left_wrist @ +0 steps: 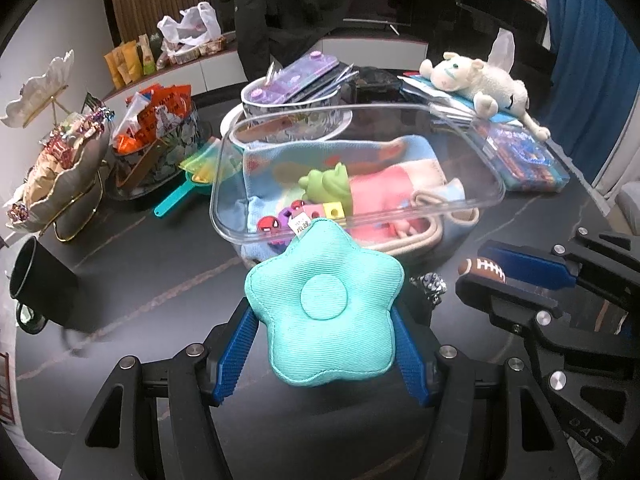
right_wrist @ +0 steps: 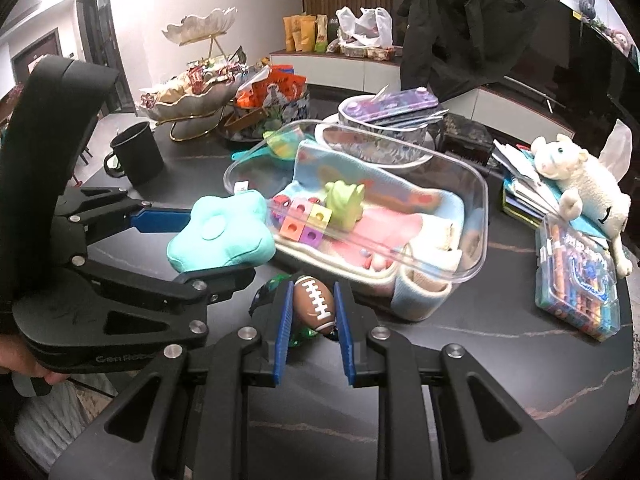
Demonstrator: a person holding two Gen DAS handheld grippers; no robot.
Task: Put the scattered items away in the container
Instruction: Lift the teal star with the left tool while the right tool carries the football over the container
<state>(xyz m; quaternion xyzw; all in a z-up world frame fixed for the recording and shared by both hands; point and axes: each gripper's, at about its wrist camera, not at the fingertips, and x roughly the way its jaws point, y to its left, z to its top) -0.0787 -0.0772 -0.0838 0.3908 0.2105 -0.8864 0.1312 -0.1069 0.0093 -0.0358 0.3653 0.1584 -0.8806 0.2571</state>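
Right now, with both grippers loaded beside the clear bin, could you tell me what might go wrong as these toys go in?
1. The teal star cushion is wide and the left gripper pinches only its lower part; it could snag the clear bin's rim and slip.
2. The toy football is smooth and rounded; the right gripper might squeeze it out.
3. Both grippers are close together near one corner and could collide.

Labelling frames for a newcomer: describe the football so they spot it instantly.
Start at the clear bin mid-table. Just before its near edge, the right gripper is shut on the football. It is small, brown and oval with white laces, unlike the teal star cushion beside it.
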